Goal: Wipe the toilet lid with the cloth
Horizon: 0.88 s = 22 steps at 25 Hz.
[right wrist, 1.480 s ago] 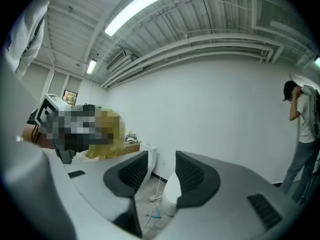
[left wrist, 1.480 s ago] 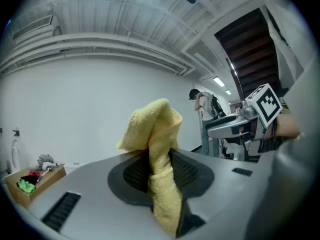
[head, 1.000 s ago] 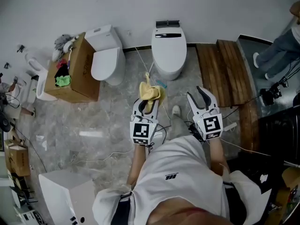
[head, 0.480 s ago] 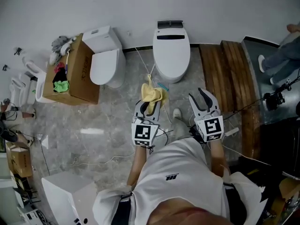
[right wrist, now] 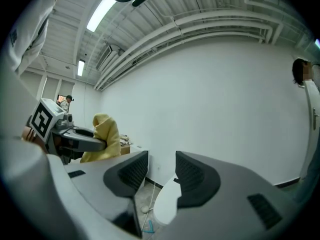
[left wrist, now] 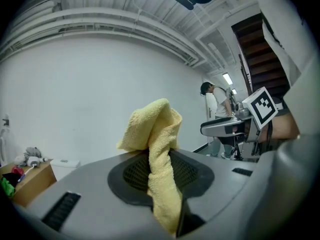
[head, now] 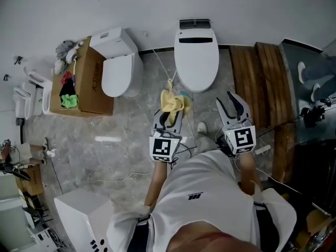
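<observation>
Two hand-held grippers are counted. The left hand-held gripper (head: 168, 118) is kept pinched on the one yellow cloth (head: 172, 102), and the right hand-held gripper (head: 235, 105) is held spread and empty. Since a second ago both are brought slightly nearer the closed toilet lid (head: 197, 56). The cloth is held just short of it, so wiping is judged imminent. Two toilets are counted; the second toilet (head: 118, 71) is set far left, beside one cardboard box (head: 88, 83).
</observation>
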Available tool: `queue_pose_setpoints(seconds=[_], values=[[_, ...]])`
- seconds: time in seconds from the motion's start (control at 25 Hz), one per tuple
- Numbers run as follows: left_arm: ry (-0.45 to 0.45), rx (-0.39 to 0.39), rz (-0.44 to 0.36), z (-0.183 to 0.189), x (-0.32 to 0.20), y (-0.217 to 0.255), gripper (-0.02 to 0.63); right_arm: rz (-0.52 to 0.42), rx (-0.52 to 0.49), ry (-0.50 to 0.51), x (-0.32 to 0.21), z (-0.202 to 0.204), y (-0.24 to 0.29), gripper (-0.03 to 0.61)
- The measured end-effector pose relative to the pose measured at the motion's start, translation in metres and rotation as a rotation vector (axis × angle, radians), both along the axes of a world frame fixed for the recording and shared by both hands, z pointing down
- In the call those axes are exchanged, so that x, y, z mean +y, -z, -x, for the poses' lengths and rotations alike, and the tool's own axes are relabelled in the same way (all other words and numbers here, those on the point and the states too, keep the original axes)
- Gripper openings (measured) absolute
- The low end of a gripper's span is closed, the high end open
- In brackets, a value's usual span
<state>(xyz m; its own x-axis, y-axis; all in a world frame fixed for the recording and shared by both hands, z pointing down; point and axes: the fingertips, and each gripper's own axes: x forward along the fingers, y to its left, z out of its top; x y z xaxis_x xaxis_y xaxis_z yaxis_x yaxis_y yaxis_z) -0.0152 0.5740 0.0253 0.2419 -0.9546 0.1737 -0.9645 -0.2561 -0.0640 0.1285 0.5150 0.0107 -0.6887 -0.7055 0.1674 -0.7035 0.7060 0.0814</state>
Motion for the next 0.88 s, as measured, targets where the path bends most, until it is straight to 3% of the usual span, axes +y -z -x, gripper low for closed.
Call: queue_pose_setpoints(seconds=[0.48,0.88], values=[[0.042,-0.027,0.018,0.000,-0.085,0.002,0.106,0.015,0.010,0.061,-0.087,0.005,0.000,0.189],[0.035,-0.038,0.003,-0.011,-0.122,0.008,0.106,0.010,0.005,0.054,-0.120,-0.006,0.003,0.189]])
